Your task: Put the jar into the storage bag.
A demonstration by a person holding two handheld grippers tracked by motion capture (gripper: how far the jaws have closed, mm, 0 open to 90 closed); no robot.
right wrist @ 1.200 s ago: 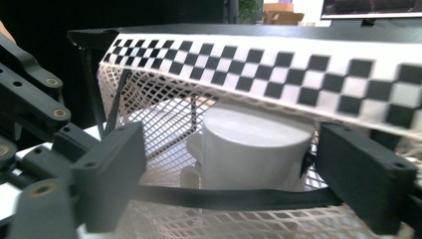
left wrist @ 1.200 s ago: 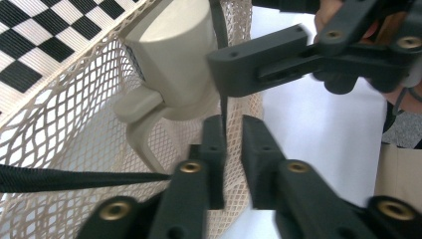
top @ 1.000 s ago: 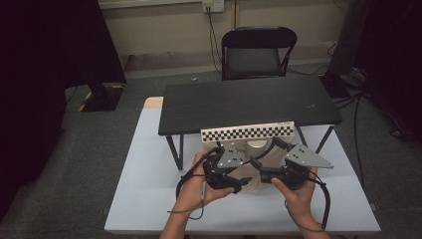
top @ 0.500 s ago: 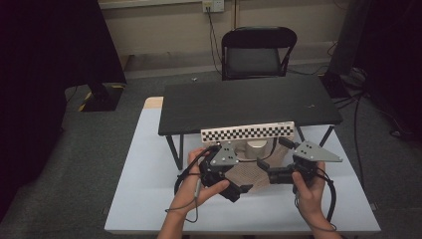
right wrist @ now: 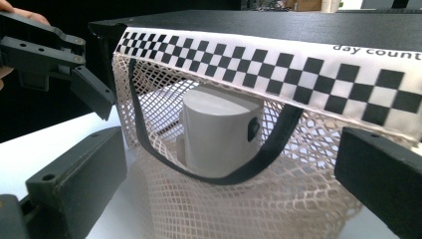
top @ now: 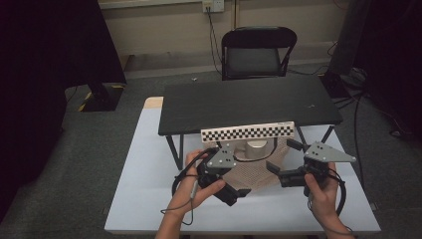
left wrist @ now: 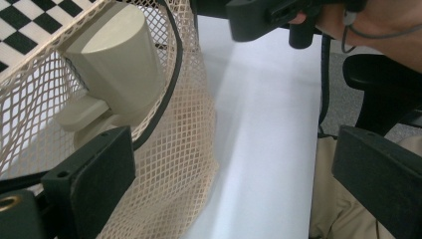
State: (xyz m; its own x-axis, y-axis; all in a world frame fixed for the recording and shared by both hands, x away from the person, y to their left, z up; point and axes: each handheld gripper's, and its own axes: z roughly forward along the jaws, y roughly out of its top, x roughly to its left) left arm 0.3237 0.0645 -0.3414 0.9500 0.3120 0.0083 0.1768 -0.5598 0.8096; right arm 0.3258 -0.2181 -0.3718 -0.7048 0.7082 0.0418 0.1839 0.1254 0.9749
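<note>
A beige mesh bag (top: 254, 172) with a black-and-white checkered band (top: 247, 132) hangs at the front edge of a small black table (top: 249, 102). A pale cylinder (top: 256, 148) sits inside it. My left gripper (top: 235, 193) is at the bag's lower left, open. In the left gripper view, my left gripper (left wrist: 234, 184) has the mesh (left wrist: 169, 164) and cylinder (left wrist: 119, 64) by its left jaw. My right gripper (top: 283, 158) is open at the bag's right side. In the right gripper view, my right gripper (right wrist: 224, 199) faces the cylinder (right wrist: 216, 132), the band (right wrist: 278, 64) and a black strap (right wrist: 219, 177).
The white table (top: 149, 169) carries the black table and has bare surface to the left and front. A black chair (top: 259, 50) stands behind. Cables trail from both grippers. The left gripper (right wrist: 54, 55) appears at the upper left of the right gripper view.
My right gripper has drawn away to the right of the bag. The left gripper has shifted slightly left and down beside it.
</note>
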